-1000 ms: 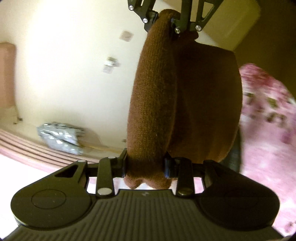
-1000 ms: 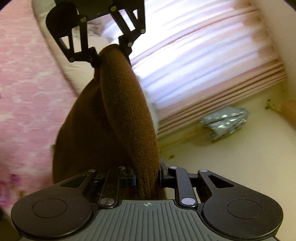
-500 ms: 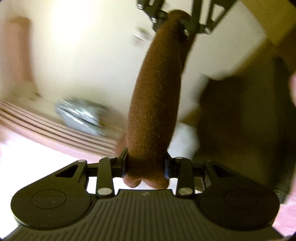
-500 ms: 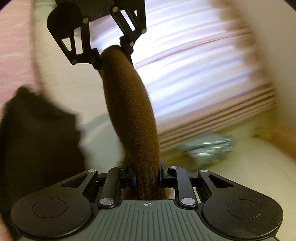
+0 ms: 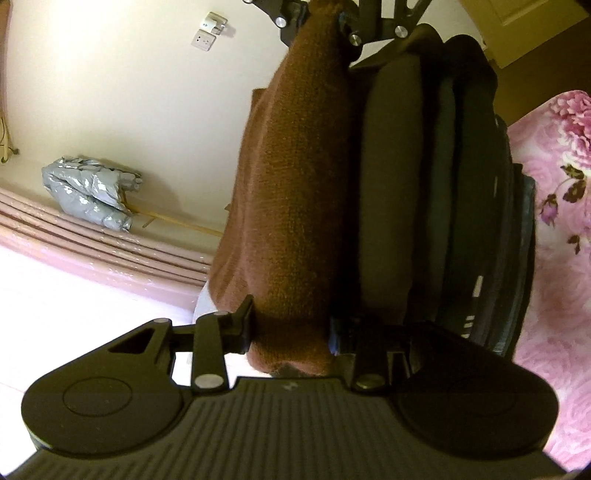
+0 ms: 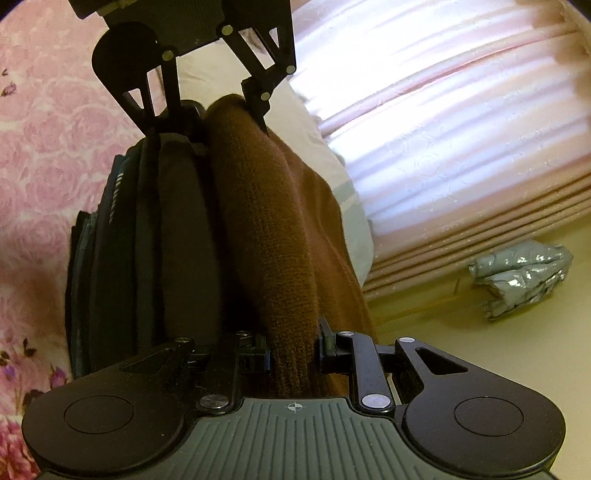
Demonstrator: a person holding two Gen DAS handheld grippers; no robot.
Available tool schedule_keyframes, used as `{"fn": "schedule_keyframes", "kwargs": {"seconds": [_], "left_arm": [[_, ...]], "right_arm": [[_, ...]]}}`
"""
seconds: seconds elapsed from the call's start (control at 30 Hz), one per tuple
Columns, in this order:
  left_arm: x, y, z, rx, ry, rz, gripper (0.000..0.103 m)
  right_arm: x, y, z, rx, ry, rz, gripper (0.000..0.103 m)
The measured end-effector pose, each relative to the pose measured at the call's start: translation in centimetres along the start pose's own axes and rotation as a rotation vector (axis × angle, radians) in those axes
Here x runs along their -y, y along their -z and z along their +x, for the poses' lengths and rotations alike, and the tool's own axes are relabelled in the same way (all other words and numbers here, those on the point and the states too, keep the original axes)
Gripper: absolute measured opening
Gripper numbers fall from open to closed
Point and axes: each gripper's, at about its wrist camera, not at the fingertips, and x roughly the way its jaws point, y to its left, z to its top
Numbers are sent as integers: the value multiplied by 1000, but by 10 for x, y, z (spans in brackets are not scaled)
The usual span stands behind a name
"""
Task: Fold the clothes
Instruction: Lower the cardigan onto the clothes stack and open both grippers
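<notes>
- Viewing left wrist: left gripper [image 5: 290, 328], fingers clamped on one end of the folded brown sweater [image 5: 295, 192]. The sweater lies against a stack of dark folded clothes [image 5: 443, 192] on the pink floral bed [image 5: 554, 221]. The right gripper [image 5: 332, 22] pinches the far end.
- Right wrist view: right gripper [image 6: 293, 354], fingers clamped on the brown sweater [image 6: 266, 221]; left gripper [image 6: 218, 107] is opposite.
- Risk, judged: uneven release lets the thick fold spring open or slide off the stack, toppling it.
- Containers: none seen; grey bundle [image 6: 524, 280] lies on the floor.
</notes>
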Motion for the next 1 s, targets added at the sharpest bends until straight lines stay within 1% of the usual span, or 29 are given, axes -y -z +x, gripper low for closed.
{"fn": "schedule_keyframes", "kwargs": {"seconds": [0.13,0.23,0.27,0.3,0.37,0.4,0.43,0.47,0.53,0.6,0.7,0.73,0.77,0.93,1.0], "left_arm": [[6,3,-5,16,10,9,34],[3,1,-3,22,6,33,37],[0,2,-2,24,8,35,38],[-3,3,-2,25,12,33,39],[-8,5,-3,31,15,30,43],[-10,6,-4,34,18,25,44],[-13,7,-4,38,23,17,45],[-16,8,-5,42,28,8,47],[-20,9,-9,53,35,-11,50],[-27,10,-9,66,41,-25,51],[-33,12,-15,79,51,-49,52],[-35,13,-18,85,52,-62,54],[-37,14,-20,91,53,-77,55],[-49,18,-34,116,60,-158,56],[-56,19,-41,138,65,-201,56]], "right_arm": [[-18,-2,-2,-21,1,-4,20],[-29,-3,6,-46,25,-58,21],[-33,-3,8,-55,32,-72,25],[-35,-4,8,-63,37,-80,28],[-37,-4,9,-79,49,-80,32],[-37,-4,9,-86,55,-77,36],[-37,-4,10,-94,60,-73,54],[-37,-4,10,-100,68,-68,65],[-36,-6,8,-109,76,-40,65],[-34,-6,4,-122,71,-10,65],[-35,-6,0,-144,82,-1,65],[-35,-6,-3,-147,86,8,65],[-35,-6,-5,-150,89,16,65],[-39,-7,-15,-160,93,51,65],[-39,-8,-21,-157,91,74,66]]}}
